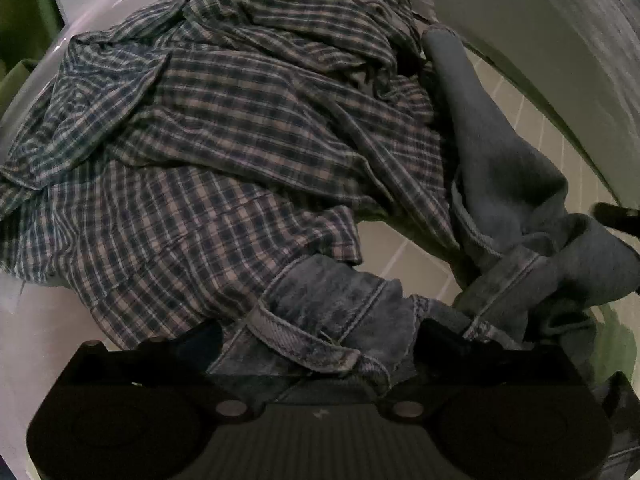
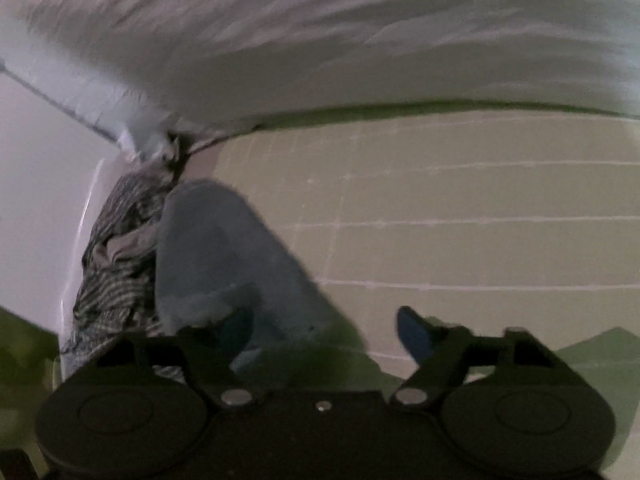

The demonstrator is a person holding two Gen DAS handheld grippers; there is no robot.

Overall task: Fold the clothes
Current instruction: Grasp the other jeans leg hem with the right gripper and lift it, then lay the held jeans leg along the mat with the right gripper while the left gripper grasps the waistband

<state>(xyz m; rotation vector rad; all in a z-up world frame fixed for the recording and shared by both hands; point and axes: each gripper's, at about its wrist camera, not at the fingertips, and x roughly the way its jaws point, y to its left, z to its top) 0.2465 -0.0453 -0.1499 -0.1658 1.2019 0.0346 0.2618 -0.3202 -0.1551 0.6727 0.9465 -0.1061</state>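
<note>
In the left wrist view a pair of blue jeans (image 1: pixel 508 184) hangs over the table edge, its waistband bunched between the fingers of my left gripper (image 1: pixel 320 340), which is shut on it. A crumpled plaid shirt (image 1: pixel 224 120) lies on the white table behind the jeans. In the right wrist view my right gripper (image 2: pixel 324 336) is open and empty, its blue-padded fingers (image 2: pixel 414 334) spread over the floor. A jeans leg (image 2: pixel 224 264) hangs just left of it, beside the plaid shirt (image 2: pixel 116 256).
The white table (image 1: pixel 36 320) edge runs along the left. A tiled floor (image 2: pixel 480 208) lies below. A white wall or panel (image 2: pixel 320 40) stands behind.
</note>
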